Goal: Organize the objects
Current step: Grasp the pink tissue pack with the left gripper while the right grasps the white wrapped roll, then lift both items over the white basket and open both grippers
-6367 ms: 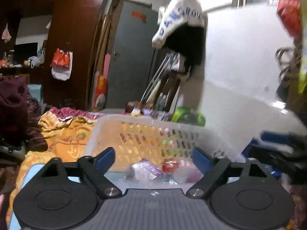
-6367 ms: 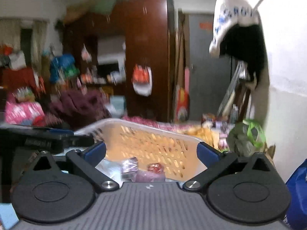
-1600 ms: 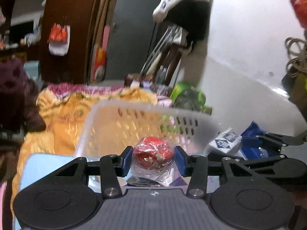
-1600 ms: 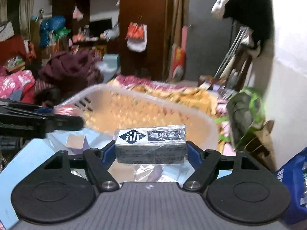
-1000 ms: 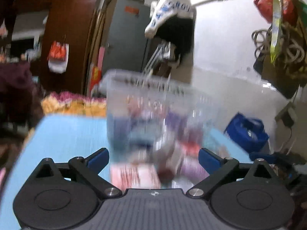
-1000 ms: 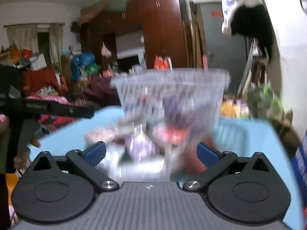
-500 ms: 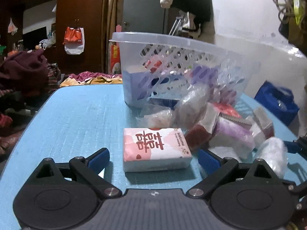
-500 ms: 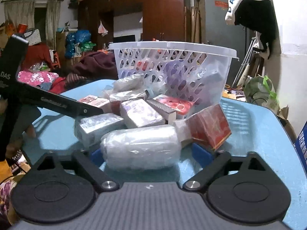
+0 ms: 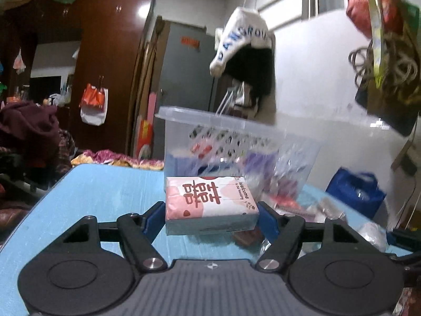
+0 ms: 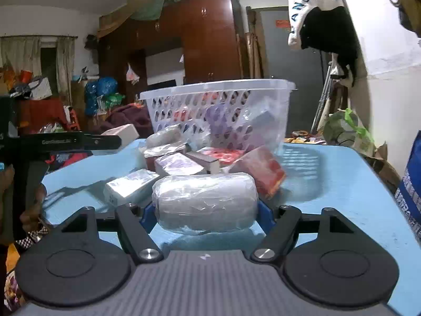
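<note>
Just clamped, after closing: left hand-held gripper (image 9: 211, 217) on pink tissue pack (image 9: 210, 201), right hand-held gripper (image 10: 205, 217) on clear-wrapped roll (image 10: 205, 204), both at 6 o'clock of laundry basket (image 10: 218, 87) on blue desk (image 10: 329, 184), presumably for loading.

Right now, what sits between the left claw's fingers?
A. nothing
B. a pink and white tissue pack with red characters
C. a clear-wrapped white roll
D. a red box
B: the left claw has just closed on the pink and white tissue pack, its blue pads against both ends.
</note>
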Demonstrator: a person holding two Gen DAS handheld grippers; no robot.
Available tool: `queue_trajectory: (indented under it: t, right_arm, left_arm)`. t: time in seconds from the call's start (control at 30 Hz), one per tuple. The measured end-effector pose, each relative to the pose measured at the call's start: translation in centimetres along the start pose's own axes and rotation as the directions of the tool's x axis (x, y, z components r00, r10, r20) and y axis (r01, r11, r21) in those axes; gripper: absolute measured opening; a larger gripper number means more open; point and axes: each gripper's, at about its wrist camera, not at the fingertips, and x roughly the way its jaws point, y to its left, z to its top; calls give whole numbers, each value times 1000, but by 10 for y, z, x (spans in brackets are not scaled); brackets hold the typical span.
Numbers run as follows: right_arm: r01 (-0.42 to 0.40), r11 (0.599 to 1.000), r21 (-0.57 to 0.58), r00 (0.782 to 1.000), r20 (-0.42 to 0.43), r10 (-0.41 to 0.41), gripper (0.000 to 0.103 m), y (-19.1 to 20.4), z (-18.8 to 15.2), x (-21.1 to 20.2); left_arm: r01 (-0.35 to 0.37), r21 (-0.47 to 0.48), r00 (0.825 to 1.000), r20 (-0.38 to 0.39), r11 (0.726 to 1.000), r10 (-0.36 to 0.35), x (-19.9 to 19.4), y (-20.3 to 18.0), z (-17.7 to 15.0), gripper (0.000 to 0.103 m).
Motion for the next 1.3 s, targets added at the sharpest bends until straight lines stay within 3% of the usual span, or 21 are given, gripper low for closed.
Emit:
queue_trajectory:
  t: [0.43,0.53,0.6,0.67,0.73,0.8,0.87,0.9,0.97,1.07,1.1,1.17,1.2,1.23,1.3]
  right_arm:
    - [-30,999,31,996,85,27,75,-11,20,-15]
    - [-24,1000,-10,990,141,25,75,-9,58,-16]
    - [-34,999,-41,987,156,40,75,-6,92,-7]
    - [-35,997,-68,988,149,45,75,-3,132,13]
    - [40,994,-102,995,94,-30,75,-2,170,49]
    - [67,994,-90,997,-28,-70,75,-9,197,95]
    - [52,997,-65,980,-189,-63,75,-17,213,146]
    - [62,995,-78,968,-238,-79,76,-17,214,162]
    - [89,989,-122,948,-295,-122,76,-15,212,187]
    - [69,991,-113,939,-328,-102,77,-17,206,200]
    - [62,992,-113,940,-326,-96,82,-17,203,200]
    - [79,987,-142,954,-278,-116,98,-15,201,188]
    - [99,983,-152,962,-238,-133,103,-14,200,178]
    - [103,984,-148,971,-201,-132,103,-13,200,165]
    - [75,990,-120,991,-102,-87,103,-15,193,126]
  left_arm:
    - [47,-43,998,34,998,-45,-6,8,2,76]
    - [157,-69,986,73,985,-152,-15,4,37,76]
    - [154,-43,982,117,987,-148,-19,-8,77,76]
    - [163,-4,981,105,987,-161,-9,-20,118,76]
    - [128,13,991,22,992,-129,21,-28,150,76]
    - [88,-12,988,-127,996,-89,66,-27,169,76]
    - [47,-44,955,-291,998,-58,114,-22,181,76]
    - [33,-40,942,-334,999,-45,128,-20,183,76]
    - [-3,-35,913,-407,999,-11,152,-17,182,76]
    - [6,-39,891,-454,999,-23,168,-13,176,77]
    - [11,-37,890,-456,999,-27,169,-13,174,77]
    - [12,-8,911,-413,1000,-14,163,-16,171,84]
    - [6,5,927,-375,1000,-3,158,-18,171,98]
    - [4,7,944,-329,1000,-1,148,-19,170,103]
    - [52,-20,963,-262,998,-56,121,-17,166,103]
